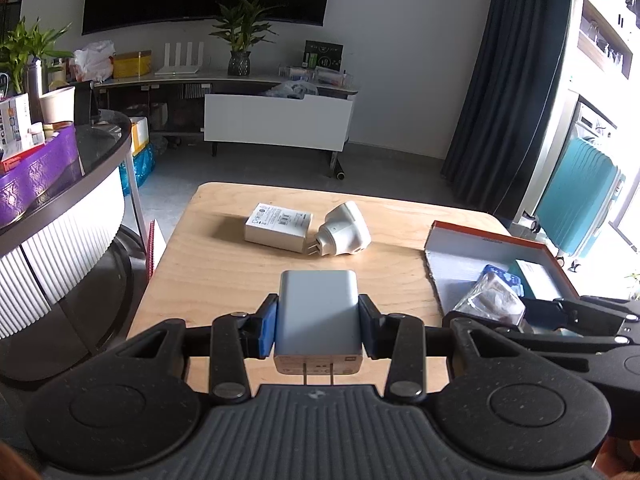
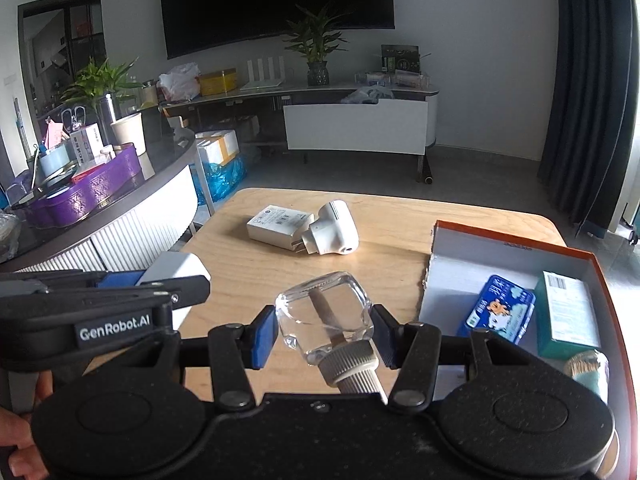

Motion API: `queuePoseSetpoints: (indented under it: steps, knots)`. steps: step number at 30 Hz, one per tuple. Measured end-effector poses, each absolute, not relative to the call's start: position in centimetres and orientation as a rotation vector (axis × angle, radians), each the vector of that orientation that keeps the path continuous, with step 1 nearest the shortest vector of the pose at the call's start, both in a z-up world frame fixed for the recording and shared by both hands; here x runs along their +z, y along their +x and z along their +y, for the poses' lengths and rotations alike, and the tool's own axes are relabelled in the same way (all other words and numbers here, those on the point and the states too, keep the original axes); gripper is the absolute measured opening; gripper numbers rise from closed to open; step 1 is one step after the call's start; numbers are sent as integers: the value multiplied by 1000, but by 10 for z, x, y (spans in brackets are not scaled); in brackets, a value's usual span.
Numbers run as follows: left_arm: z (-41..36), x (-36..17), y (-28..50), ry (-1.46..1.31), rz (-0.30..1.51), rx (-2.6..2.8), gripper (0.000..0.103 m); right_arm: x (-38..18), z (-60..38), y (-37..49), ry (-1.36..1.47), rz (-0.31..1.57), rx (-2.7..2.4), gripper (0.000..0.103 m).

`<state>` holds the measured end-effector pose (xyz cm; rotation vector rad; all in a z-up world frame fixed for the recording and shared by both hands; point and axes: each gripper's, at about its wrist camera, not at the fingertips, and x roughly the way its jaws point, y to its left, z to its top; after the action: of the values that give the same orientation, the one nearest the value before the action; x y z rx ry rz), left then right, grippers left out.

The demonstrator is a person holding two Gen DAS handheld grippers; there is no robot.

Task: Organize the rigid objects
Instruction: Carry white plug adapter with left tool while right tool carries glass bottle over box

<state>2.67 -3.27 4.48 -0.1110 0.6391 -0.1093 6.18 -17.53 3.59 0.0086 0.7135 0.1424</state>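
Observation:
My left gripper (image 1: 318,322) is shut on a grey power adapter (image 1: 318,312), prongs toward the camera, held above the wooden table (image 1: 224,276). My right gripper (image 2: 324,328) is shut on a clear glass bottle (image 2: 326,314) with a ribbed white cap, also lifted over the table. A flat white charger (image 1: 278,227) and a rounded white plug (image 1: 346,229) lie touching at the far middle of the table. An orange-rimmed box (image 2: 516,246) at the right holds a blue tin (image 2: 502,312), a teal carton (image 2: 566,312) and a small jar (image 2: 586,364).
A curved dark counter (image 2: 168,168) with a purple tray (image 2: 88,196) and clutter stands to the left. A TV stand (image 2: 356,124) with plants sits against the far wall. A teal suitcase (image 1: 576,200) stands at the right by dark curtains (image 1: 492,80).

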Motion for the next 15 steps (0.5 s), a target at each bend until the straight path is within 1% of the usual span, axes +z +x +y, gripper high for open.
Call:
queuePoseSetpoints:
  steps: [15]
  knots:
    - [-58, 49, 4, -108, 629, -165, 41, 49, -195, 25, 22, 661, 82, 62]
